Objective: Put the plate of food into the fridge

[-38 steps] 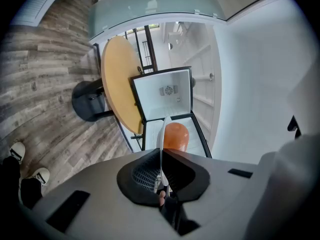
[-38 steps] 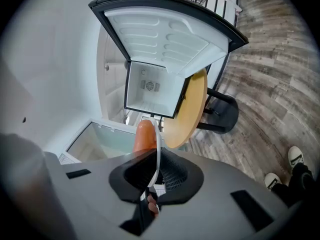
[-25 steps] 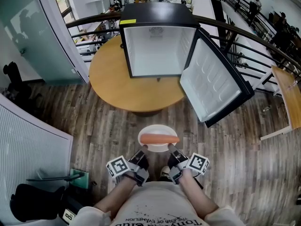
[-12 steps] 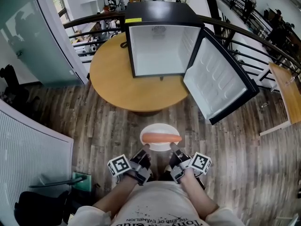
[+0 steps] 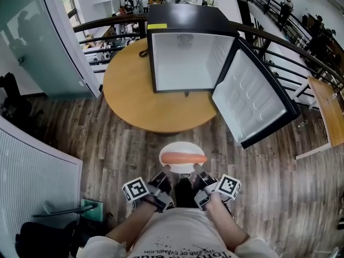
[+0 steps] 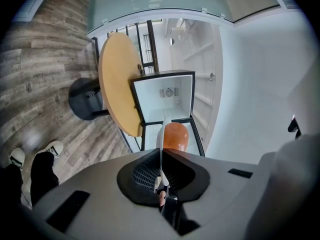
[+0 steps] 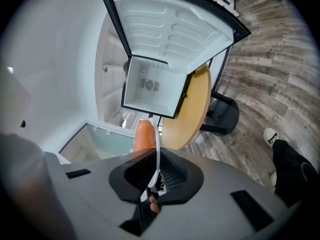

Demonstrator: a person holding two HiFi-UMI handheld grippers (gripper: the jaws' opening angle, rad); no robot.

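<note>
The person has stepped a little nearer over the last second. The fridge has come closer and its open door swings further out to the side. The plate has not shifted at all in its hold. So the carry is well under way, I'd say, but the placing has not begun. The plate is still well short of the fridge, out over the floor, with the edge of the table between it and the cabinet.

The left gripper is pinched onto the plate's near-left rim. The right gripper is pinched onto the near-right rim. In each gripper view the rim shows edge-on as a thin white line squeezed between ribbed black pads.

The plate is round, shallow and smooth white, and it looks thin and hard. On it lies one sausage, a glossy orange-pink cylinder with rounded ends, set crosswise to the line towards the fridge. With that shape on a slick surface, I'd expect it to roll if the plate tips forward.

The fridge is a small boxy thing, black outside and plain white within, with a little round vent on its back wall. The inside of the door is moulded white plastic with long rounded ridges. It stands on a round table with a warm wood-coloured top. The floor below is grey-brown plank with a strong grain.
</note>
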